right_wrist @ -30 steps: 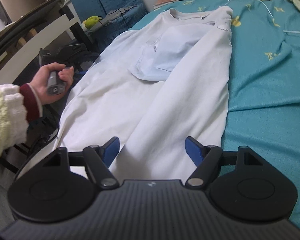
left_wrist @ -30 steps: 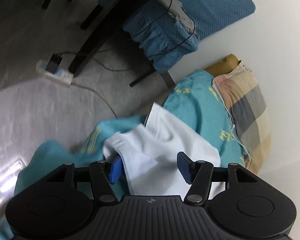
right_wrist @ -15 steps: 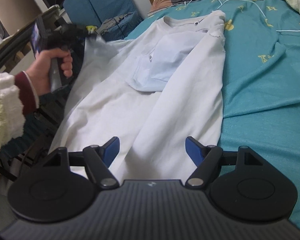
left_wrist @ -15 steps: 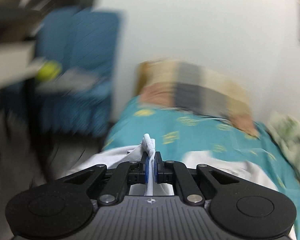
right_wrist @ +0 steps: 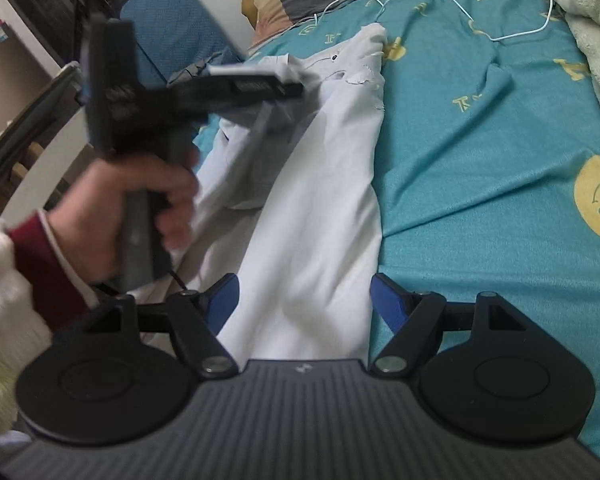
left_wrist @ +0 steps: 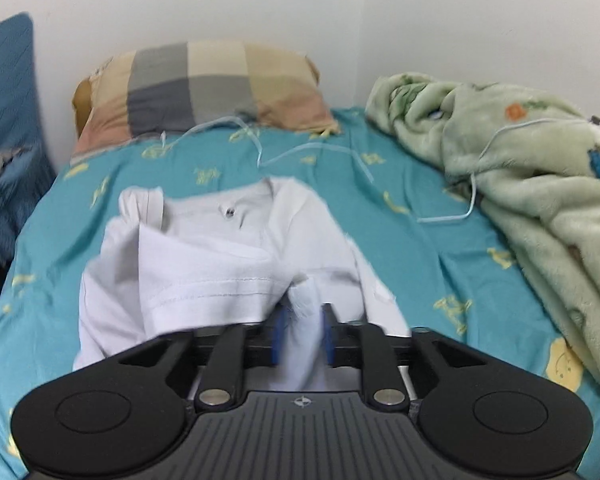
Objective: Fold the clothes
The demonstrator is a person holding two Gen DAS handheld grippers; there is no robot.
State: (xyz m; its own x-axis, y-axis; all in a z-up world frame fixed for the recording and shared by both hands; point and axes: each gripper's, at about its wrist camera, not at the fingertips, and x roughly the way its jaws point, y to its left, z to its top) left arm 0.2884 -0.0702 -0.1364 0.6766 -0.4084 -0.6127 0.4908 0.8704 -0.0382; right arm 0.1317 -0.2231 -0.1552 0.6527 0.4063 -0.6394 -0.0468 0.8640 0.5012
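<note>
A white long-sleeved shirt [left_wrist: 236,248] lies lengthwise on the teal bedsheet [left_wrist: 428,248], collar toward the pillow. My left gripper [left_wrist: 302,330] holds a fold of the shirt's white fabric between its blue pads, with a small gap showing beside the cloth; the picture is blurred. In the right wrist view the left gripper [right_wrist: 296,80] hangs above the shirt [right_wrist: 320,216] near the collar, carrying the side of the shirt over its middle. My right gripper [right_wrist: 304,300] is open and empty, just above the shirt's lower part.
A checked pillow [left_wrist: 208,88] lies at the head of the bed. A pale green fleece blanket [left_wrist: 532,184] is heaped on the right side. A white cable [left_wrist: 312,152] trails across the sheet. A blue padded chair [right_wrist: 168,44] stands left of the bed.
My left gripper shut on the shirt's edge at the bedside, lifted it and swung it over the shirt toward the collar. Its pads now stand slightly apart. The right gripper stayed open.
</note>
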